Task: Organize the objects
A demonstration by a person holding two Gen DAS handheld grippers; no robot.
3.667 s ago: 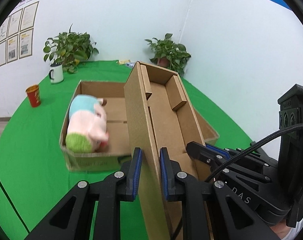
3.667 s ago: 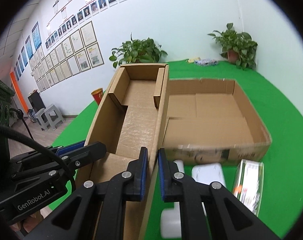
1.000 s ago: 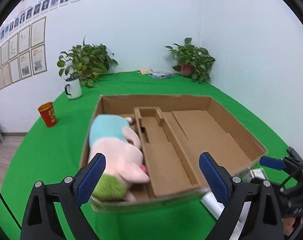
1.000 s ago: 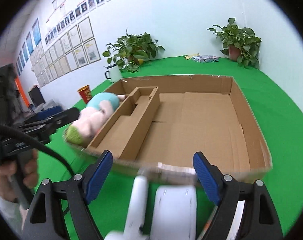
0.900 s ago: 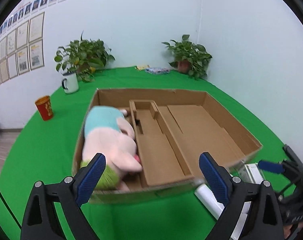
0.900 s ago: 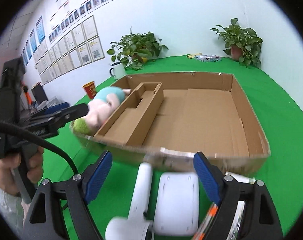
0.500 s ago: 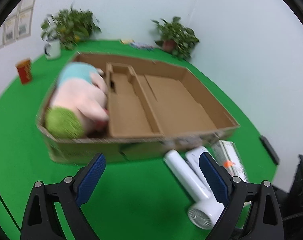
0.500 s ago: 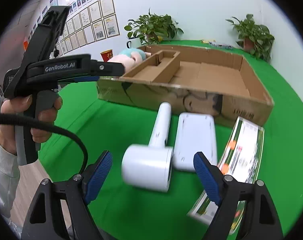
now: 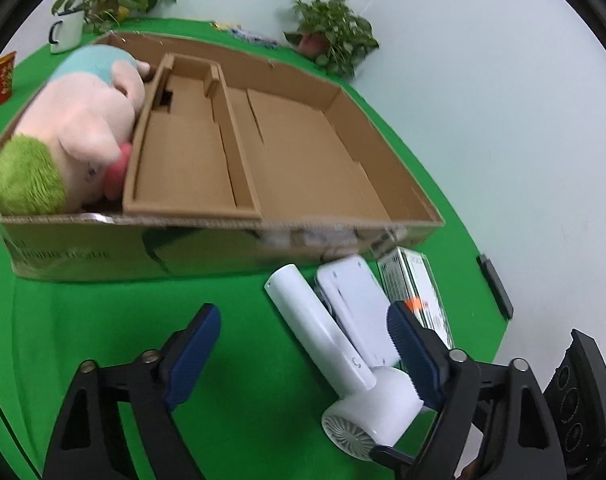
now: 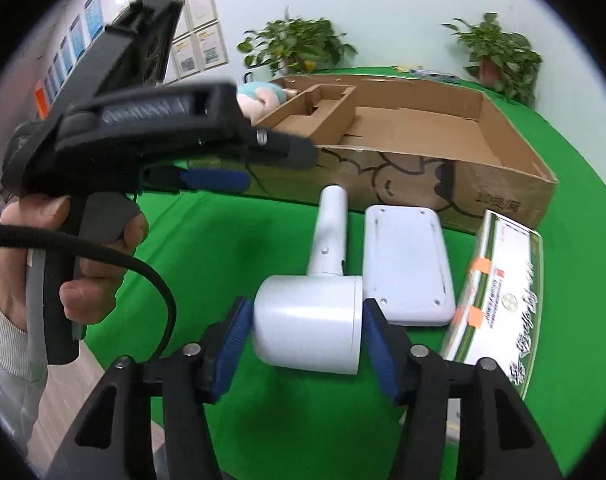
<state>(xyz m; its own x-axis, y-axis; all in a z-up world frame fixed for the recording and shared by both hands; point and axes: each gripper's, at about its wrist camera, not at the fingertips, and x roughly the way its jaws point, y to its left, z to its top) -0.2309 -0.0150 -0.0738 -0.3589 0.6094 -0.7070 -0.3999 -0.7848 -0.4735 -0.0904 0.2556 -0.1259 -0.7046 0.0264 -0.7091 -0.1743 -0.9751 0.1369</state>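
Step in hand: picking up the hair dryer (image 10: pixel 309 334) to pack it. It lies on the green table (image 10: pixel 231 240), just near of the cardboard box (image 10: pixel 503 196), handle pointing at the box wall, round head toward the cameras.

The right gripper (image 10: pixel 305 340) has its jaws either side of the dryer head and they are closing; the left pad looks just touching, the right pad very close, so a firm grip is not certain yet.

The left gripper (image 9: pixel 303 352) hangs over the dryer handle (image 9: pixel 319 320), jaws wide and narrowing, nothing pressed between them; its right pad sits by the head.

A white flat case (image 10: pixel 403 264) lies right of the dryer, touching or nearly so. A long printed carton (image 10: pixel 499 284) is further right.

In the box: a plush pig (image 9: pixel 75 132) at the left end, a cardboard insert (image 9: pixel 183 148) beside it, and the right section bare.

Next, as I judge it: finish the squeeze on the head, lift clear of the case, carry over the near wall, set down in the box. Risk: the smooth round head slipping.
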